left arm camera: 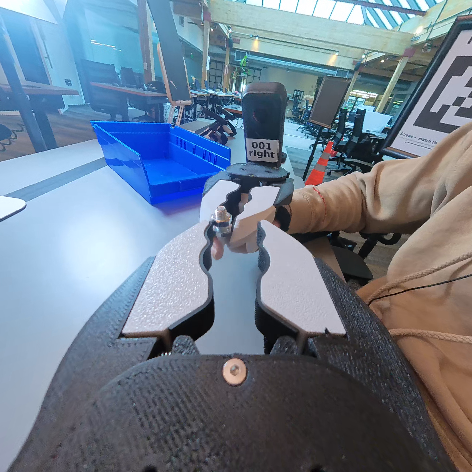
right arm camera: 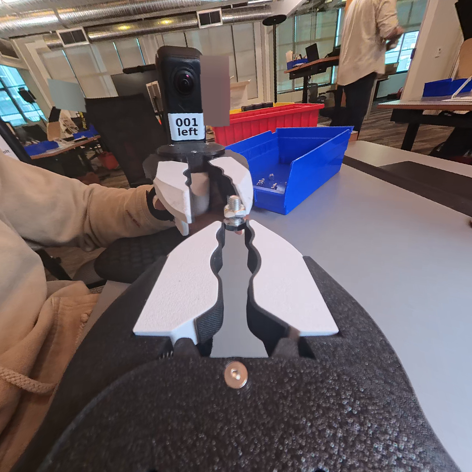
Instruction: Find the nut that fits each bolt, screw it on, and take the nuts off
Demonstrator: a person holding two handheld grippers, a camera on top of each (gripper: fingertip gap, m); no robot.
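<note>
A silver bolt point(right arm camera: 233, 201) stands upright with a hex nut point(right arm camera: 234, 211) threaded on its shaft. My right gripper point(right arm camera: 234, 224) is shut on the bolt's head just below the nut and holds it above the grey table point(right arm camera: 357, 242). My left gripper point(left arm camera: 233, 227) is open. Its left fingertip point(left arm camera: 204, 229) lies against the nut point(left arm camera: 221, 220), and its right finger stands apart from it. In the right wrist view the left gripper's white fingers point(right arm camera: 173, 189) spread wide around the bolt's top. The right gripper's fingers point(left arm camera: 255, 212) show blurred in the left wrist view.
A blue bin point(right arm camera: 314, 163) sits on the table behind the grippers with several small nuts and bolts point(right arm camera: 270, 178) in it; it also shows in the left wrist view point(left arm camera: 163, 153). A red bin point(right arm camera: 268, 120) stands farther back. The holder's beige sleeves flank the grippers. A person point(right arm camera: 362, 51) stands in the background. The tips of both grippers are at nearly the same place.
</note>
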